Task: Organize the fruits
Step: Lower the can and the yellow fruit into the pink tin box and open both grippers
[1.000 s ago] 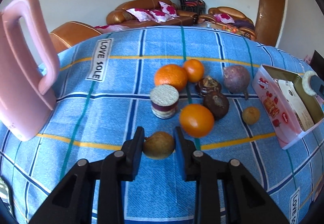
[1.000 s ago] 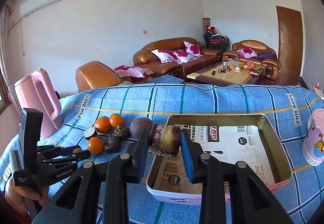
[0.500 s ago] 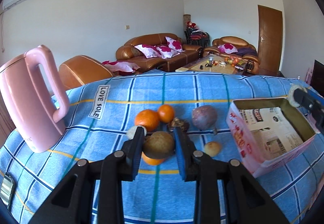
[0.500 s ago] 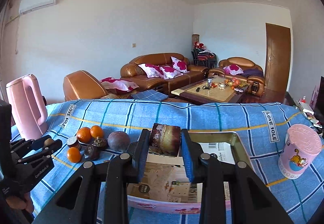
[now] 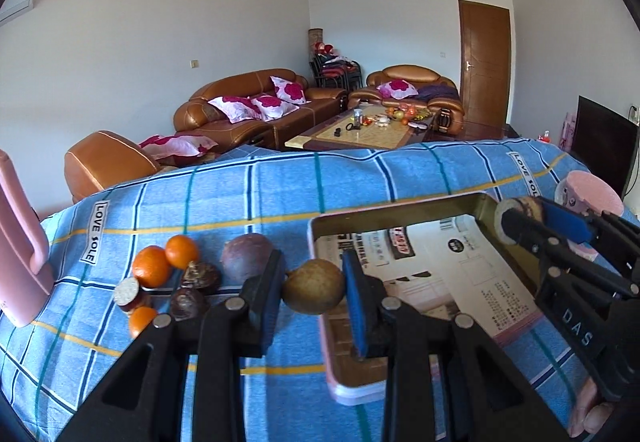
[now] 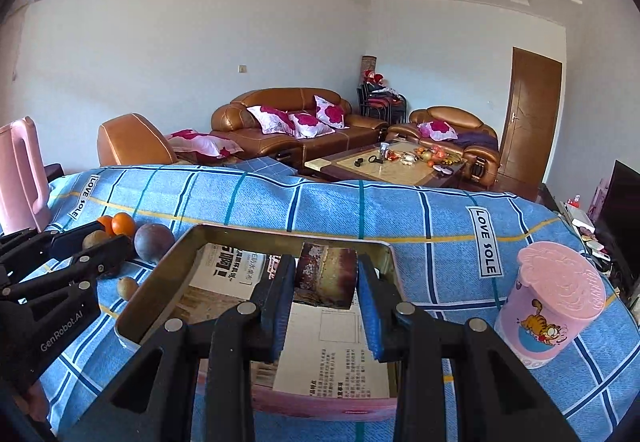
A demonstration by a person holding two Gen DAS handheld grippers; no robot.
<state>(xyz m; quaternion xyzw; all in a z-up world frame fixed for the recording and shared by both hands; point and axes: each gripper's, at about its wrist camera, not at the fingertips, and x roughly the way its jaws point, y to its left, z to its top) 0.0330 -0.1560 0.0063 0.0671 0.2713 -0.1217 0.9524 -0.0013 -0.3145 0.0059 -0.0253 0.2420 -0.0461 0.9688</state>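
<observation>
Two fruits in transit, tin (image 6: 160, 278) held none
Left tool (image 5: 313, 288) gripped a brown fruit (image 5: 313, 287), right tool (image 6: 325, 282) a cut chunk (image 6: 326, 276); pile (image 5: 176, 282) waited at nine o'clock

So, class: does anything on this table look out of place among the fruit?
Yes: the cut purple-skinned stalk pieces. One lies by the oranges; the right hand-held gripper holds another over the tin box. They look like cane, not whole fruit.

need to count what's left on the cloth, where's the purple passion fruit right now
In the left wrist view the purple passion fruit lies on the blue checked cloth, between the two oranges on its left and the pink tin box on its right.
</observation>
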